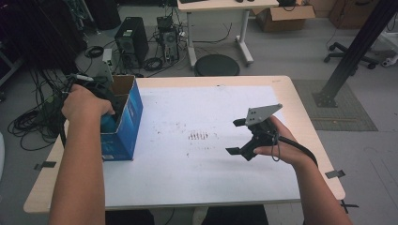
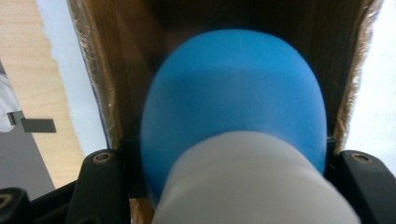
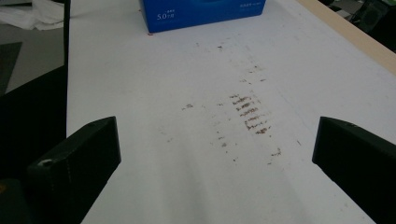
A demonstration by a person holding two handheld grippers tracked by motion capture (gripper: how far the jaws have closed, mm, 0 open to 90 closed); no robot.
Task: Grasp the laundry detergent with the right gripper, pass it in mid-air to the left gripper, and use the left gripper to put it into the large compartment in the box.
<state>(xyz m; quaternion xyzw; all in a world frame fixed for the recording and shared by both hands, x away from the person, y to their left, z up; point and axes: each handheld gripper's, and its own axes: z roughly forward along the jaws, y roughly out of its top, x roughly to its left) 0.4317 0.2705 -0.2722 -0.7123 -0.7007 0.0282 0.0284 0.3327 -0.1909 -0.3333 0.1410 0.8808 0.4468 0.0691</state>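
- My left hand-held gripper (image 1: pixel 107 108) was clenched on a blue, rounded object with a white end (image 2: pixel 233 126), its jaws pressing it from both sides in the left gripper view.
- That blue object sat inside the open top of a blue cardboard box (image 1: pixel 123 123), with the brown inner walls of the box around it.
- In the high view my left hand (image 1: pixel 83 104) was over the box's opening, the gripper pointing down into it.
- The box stood upright at the left side of the desk (image 1: pixel 286 89), on the edge of a white paper sheet (image 1: pixel 197 178).
- My right hand-held gripper (image 1: pixel 238 137) was released, its jaws spread wide with nothing between them.
- It hovered over the right part of the sheet, well apart from the box, pointing towards it.
- Between its jaws lay a patch of brown smudge marks (image 3: pixel 250 114) on the paper.
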